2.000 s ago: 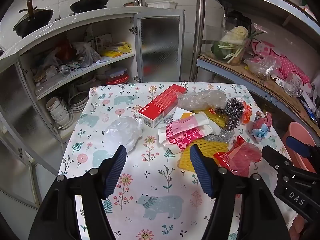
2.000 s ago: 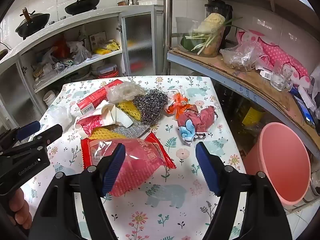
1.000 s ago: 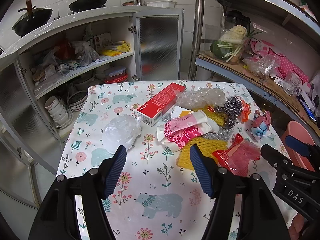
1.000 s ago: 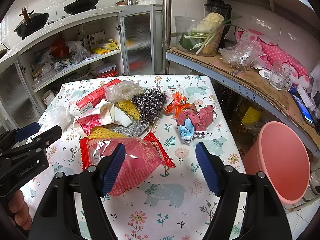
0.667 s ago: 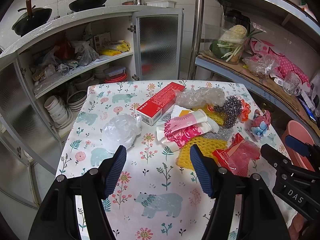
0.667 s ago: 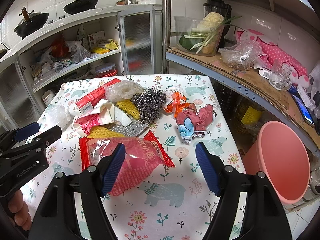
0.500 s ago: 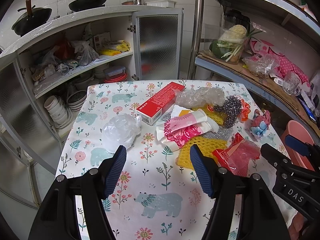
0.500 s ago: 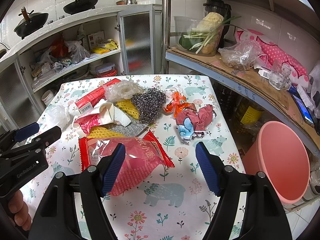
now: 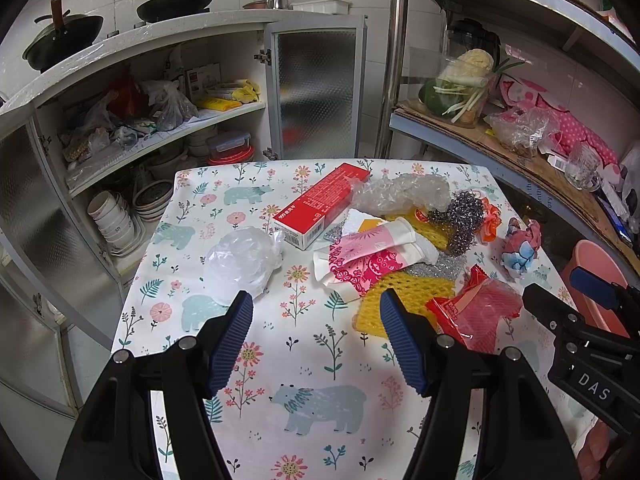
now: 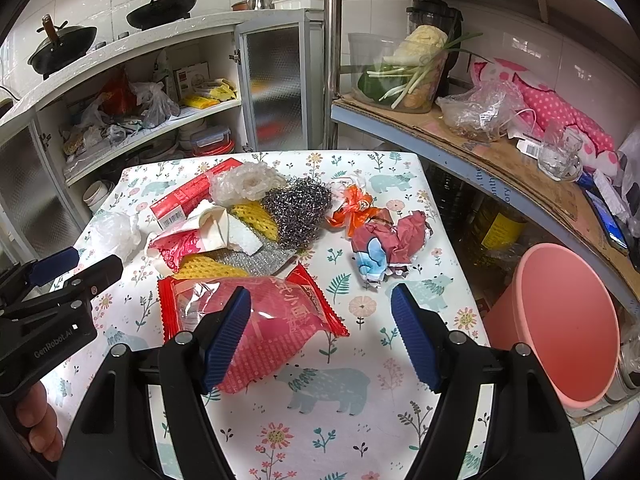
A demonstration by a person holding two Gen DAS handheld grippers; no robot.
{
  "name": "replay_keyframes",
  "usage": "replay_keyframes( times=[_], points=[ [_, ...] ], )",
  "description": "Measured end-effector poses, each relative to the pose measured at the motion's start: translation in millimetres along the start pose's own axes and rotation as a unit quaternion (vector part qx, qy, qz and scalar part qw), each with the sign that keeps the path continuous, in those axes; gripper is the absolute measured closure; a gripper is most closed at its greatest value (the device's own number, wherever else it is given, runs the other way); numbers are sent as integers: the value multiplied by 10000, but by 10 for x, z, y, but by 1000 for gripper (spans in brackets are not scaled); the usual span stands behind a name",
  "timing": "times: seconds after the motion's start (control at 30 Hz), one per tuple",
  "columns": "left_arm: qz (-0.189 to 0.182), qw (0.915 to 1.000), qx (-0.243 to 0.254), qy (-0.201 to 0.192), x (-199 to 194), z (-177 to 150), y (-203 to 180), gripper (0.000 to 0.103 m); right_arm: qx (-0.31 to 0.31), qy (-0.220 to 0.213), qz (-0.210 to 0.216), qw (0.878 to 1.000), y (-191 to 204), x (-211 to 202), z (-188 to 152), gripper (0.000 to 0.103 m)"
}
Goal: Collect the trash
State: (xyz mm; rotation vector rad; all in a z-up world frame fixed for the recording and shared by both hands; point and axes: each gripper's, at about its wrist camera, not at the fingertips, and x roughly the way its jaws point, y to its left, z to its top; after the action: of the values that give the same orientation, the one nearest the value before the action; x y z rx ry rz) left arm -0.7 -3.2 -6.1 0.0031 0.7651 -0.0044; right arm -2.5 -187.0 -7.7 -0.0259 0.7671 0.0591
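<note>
Trash lies piled on a table with a floral cloth (image 9: 320, 360): a red box (image 9: 320, 210), a crumpled clear bag (image 9: 240, 260), a pink and white wrapper (image 9: 372, 252), yellow mesh (image 9: 404, 296), a steel scourer (image 10: 298, 208), a red snack bag (image 10: 256, 320) and a crumpled red and blue wrapper (image 10: 384, 248). A pink bin (image 10: 560, 328) stands off the table's right edge. My left gripper (image 9: 316, 340) is open above the near cloth, empty. My right gripper (image 10: 320, 336) is open, empty, its left finger over the snack bag.
An open cupboard (image 9: 140, 140) with bowls and bags stands behind the table at the left. A metal shelf (image 10: 480, 152) with vegetables, bags and a glass runs along the right. Woks (image 9: 176, 0) sit on top of the cupboard.
Both grippers have drawn back slightly from the trash pile. Both stay open and nothing has been taken hold of.
</note>
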Motion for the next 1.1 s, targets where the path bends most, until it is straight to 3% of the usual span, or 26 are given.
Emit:
replay_keyframes(
  times=[0.77, 1.1],
  points=[
    [-66, 9999, 34, 99, 34, -78, -46, 38, 3, 14, 3, 10000, -9, 4, 18, 30],
    [-327, 9990, 13, 289, 60, -119, 78, 38, 35, 155, 61, 9999, -106, -14, -101, 30]
  ],
)
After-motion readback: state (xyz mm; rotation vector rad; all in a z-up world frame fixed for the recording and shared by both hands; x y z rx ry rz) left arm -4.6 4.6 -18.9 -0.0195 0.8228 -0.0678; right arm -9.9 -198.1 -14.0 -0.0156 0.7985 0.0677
